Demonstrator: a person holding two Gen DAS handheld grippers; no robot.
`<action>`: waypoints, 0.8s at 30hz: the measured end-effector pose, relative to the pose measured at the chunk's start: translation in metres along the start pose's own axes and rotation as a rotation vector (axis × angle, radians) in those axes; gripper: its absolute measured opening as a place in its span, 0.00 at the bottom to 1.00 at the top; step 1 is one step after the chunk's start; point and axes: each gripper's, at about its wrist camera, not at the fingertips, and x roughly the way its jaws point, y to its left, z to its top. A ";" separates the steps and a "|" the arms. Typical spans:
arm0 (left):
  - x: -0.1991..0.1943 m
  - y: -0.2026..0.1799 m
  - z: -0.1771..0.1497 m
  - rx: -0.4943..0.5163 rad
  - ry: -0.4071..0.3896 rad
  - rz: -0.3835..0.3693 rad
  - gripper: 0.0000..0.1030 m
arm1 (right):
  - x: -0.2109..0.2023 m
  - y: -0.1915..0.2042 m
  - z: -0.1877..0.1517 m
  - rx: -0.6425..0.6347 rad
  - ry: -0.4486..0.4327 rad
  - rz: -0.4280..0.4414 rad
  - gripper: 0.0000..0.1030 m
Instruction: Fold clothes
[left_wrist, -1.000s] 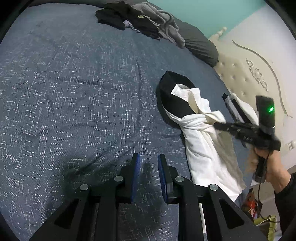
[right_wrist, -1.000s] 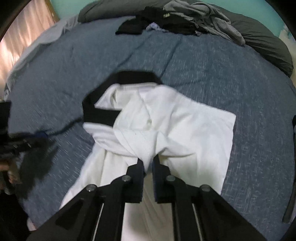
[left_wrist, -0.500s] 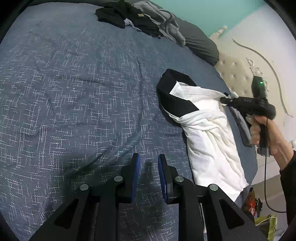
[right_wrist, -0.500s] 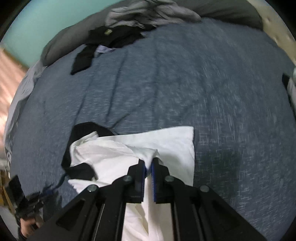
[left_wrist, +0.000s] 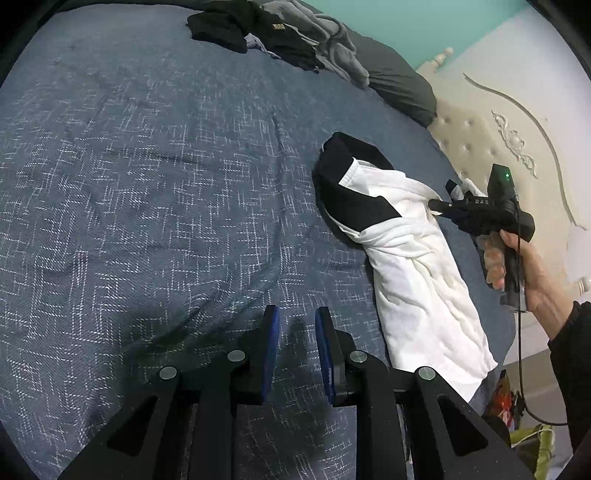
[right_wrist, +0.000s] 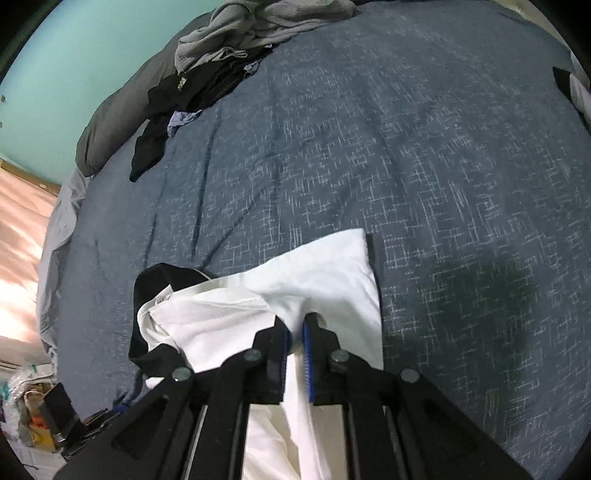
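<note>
Left wrist view: left gripper (left_wrist: 295, 328) hovers over the bare blue crosshatch-weave bedspread (left_wrist: 147, 184), jaws at a narrow gap, nothing between them. The task's thing, a white cotton T-shirt with black collar and sleeve trim (left_wrist: 417, 266), lies half-folded in a long bundle toward the headboard side of the bed, near the edge. The person's hand (left_wrist: 517, 266) holds the right gripper (left_wrist: 439, 205) with its tips at the shirt's upper fold. A heap of dark and grey unfolded clothes (left_wrist: 295, 40) sits far up the bed, well apart. Right wrist view: right gripper (right_wrist: 295, 332) has white shirt fabric (right_wrist: 258, 317) bunched between its pads; jaws narrow and opening, cloth not yet clear of them. Folded corner lies flat on the bedspread (right_wrist: 406, 147). Risks, as I judge: cloth may snag on the pads as they part and drag the fold open on lift-off; the bundle is twisted near the collar, so the next fold could come out uneven; its near end sits at the bed's edge and could slide off if tugged.
</note>
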 end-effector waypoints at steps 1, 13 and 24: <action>0.000 0.000 0.000 0.001 0.002 0.000 0.21 | 0.000 -0.001 0.001 0.000 0.007 0.003 0.17; 0.002 -0.003 -0.001 0.006 0.006 0.004 0.21 | -0.007 0.008 -0.003 -0.165 -0.033 -0.158 0.54; 0.003 -0.001 -0.001 0.005 0.007 0.011 0.21 | 0.022 -0.001 -0.010 -0.198 -0.038 -0.203 0.03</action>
